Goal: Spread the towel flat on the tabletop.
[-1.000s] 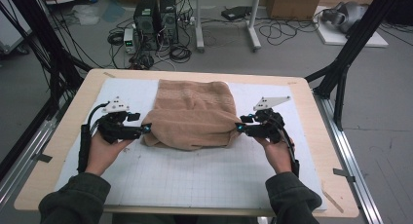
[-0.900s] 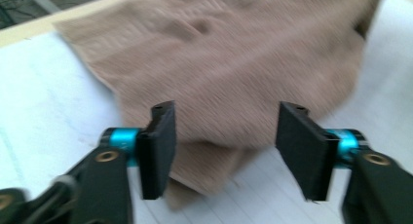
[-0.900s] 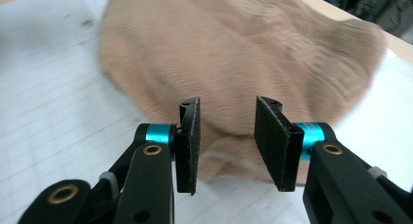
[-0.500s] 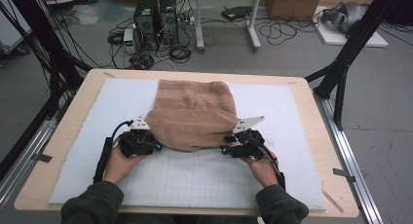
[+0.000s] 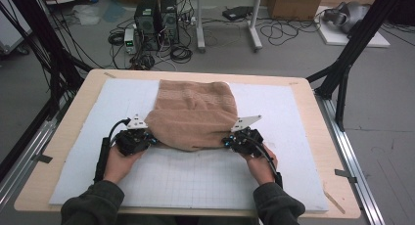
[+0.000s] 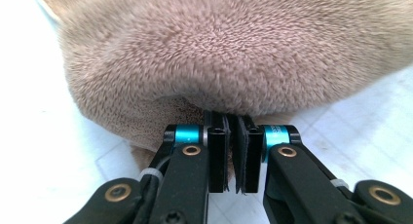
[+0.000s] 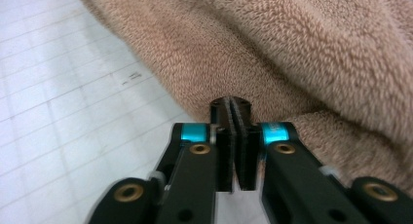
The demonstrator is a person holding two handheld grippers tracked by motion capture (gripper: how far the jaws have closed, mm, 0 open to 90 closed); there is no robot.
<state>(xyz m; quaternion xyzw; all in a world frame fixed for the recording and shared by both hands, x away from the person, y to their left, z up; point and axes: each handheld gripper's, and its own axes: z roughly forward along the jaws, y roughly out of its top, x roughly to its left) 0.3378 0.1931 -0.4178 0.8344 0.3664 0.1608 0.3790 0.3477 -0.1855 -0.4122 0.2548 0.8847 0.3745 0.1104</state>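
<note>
Both grippers, left [image 5: 147,140] and right [image 5: 228,142], have just closed, pinching the near corners of the tan towel [image 5: 193,115]; bare gridded mat [image 5: 195,178] lies nearer; pinched edges hidden between the jaws.

Dark olive sleeves; black grippers: left gripper [image 5: 155,140], right gripper [image 5: 226,142]; cyan collars, brass screws, grey three-cornered plates, black cables.

Both grippers [image 5: 151,140] [image 5: 226,141] at towel's [image 5: 193,112] near edge

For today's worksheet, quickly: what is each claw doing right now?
Left claw: jaws just closed, pinching the near edge of the brown towel.
Right claw: jaws just closed, pinching the same towel's near edge.
</note>
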